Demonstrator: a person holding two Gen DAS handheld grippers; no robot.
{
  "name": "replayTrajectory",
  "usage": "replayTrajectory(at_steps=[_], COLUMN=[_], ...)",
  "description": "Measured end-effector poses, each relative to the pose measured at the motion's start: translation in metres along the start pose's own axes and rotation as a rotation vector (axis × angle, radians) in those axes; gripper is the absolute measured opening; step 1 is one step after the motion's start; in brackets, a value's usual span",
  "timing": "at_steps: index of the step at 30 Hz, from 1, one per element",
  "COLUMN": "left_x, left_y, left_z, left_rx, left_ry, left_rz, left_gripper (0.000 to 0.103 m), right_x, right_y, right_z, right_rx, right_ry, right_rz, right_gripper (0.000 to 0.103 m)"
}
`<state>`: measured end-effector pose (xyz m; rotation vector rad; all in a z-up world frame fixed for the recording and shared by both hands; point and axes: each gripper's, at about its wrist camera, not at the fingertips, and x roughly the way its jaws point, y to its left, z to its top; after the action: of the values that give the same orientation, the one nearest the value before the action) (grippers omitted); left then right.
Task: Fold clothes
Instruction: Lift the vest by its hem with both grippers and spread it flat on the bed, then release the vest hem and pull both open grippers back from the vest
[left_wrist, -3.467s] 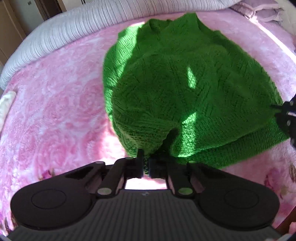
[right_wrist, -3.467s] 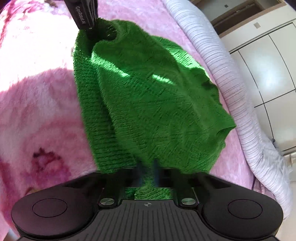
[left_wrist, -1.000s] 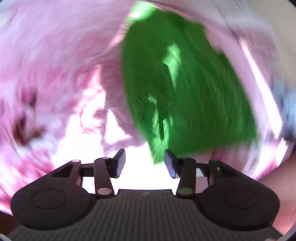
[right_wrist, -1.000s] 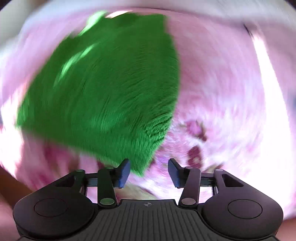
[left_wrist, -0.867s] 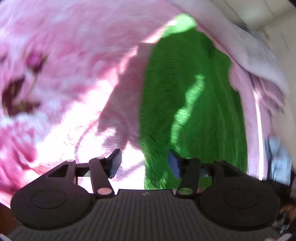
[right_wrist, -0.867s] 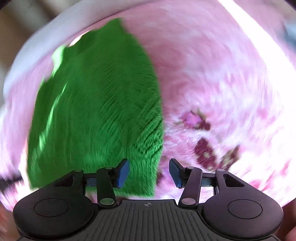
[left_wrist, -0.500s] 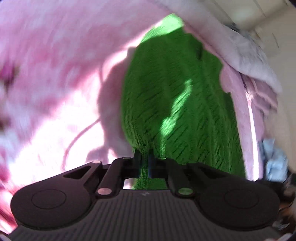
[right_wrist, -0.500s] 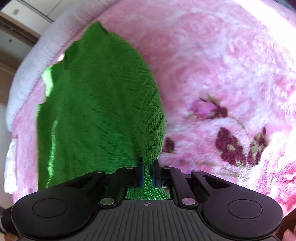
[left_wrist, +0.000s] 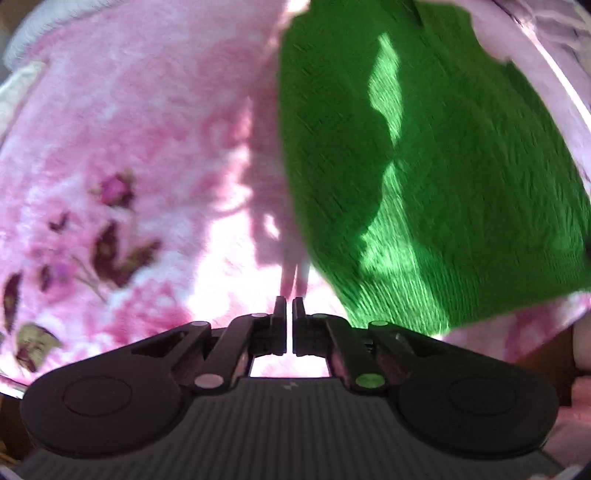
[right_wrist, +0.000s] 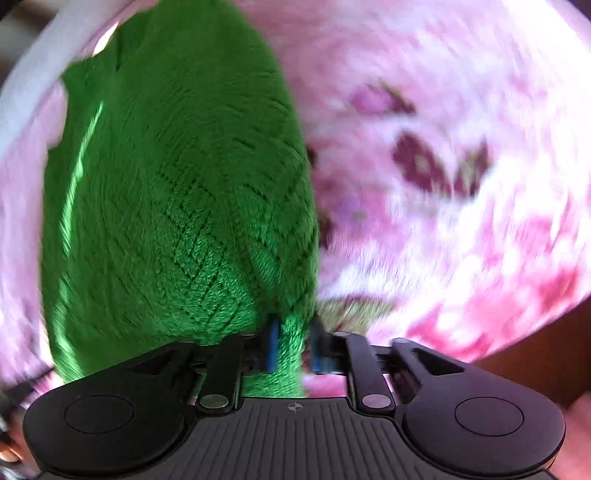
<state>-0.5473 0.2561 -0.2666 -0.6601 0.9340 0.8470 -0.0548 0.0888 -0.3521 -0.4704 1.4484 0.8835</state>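
Note:
A green knitted sweater (left_wrist: 424, 158) lies folded on a pink flowered blanket (left_wrist: 122, 147). In the left wrist view my left gripper (left_wrist: 289, 308) has its jaws nearly closed with nothing between them, just left of the sweater's near corner. In the right wrist view my right gripper (right_wrist: 293, 332) grips the sweater's (right_wrist: 177, 192) near right edge, with green knit filling the gap between its blue-padded fingers (right_wrist: 273, 341). The frames are motion-blurred.
The pink blanket (right_wrist: 443, 147) with dark rose prints covers the bed around the sweater. A white striped bolster (right_wrist: 22, 96) runs along the far edge. A brown floor or bed edge (right_wrist: 535, 350) shows at the lower right.
Both grippers closed on the sweater's edges about half a second ago. The left gripper has since come off the sweater and swung left; the right still holds its edge.

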Motion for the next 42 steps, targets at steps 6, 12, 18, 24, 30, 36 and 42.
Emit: replayTrajectory(at_steps=[6, 12, 18, 24, 30, 36, 42], left_x=[0.022, 0.070, 0.109, 0.155, 0.201, 0.218, 0.260], left_y=[-0.019, -0.065, -0.082, -0.082, -0.077, -0.077, -0.075], left_z=[0.037, 0.066, 0.083, 0.120, 0.190, 0.252, 0.285], left_rx=[0.085, 0.179, 0.168, 0.175, 0.167, 0.144, 0.144], left_ry=[-0.035, -0.038, -0.047, -0.090, -0.130, -0.212, -0.220], left_rz=[-0.050, -0.197, -0.227, -0.184, -0.138, -0.111, -0.071], left_gripper=[0.003, 0.004, 0.004, 0.004, 0.003, 0.004, 0.005], right_x=[-0.012, 0.015, 0.041, 0.088, 0.108, 0.075, 0.083], right_y=[0.042, 0.096, 0.150, 0.163, 0.165, 0.162, 0.158], right_z=[0.024, 0.040, 0.057, 0.107, 0.169, 0.218, 0.274], right_rx=[-0.259, -0.437, -0.607, -0.516, -0.446, -0.418, -0.459], right_ry=[-0.220, -0.329, -0.436, -0.441, -0.464, -0.498, -0.520], right_rz=[-0.239, -0.144, -0.045, -0.049, -0.042, -0.010, -0.027], right_gripper=[0.040, 0.040, 0.040, 0.040, 0.040, 0.040, 0.040])
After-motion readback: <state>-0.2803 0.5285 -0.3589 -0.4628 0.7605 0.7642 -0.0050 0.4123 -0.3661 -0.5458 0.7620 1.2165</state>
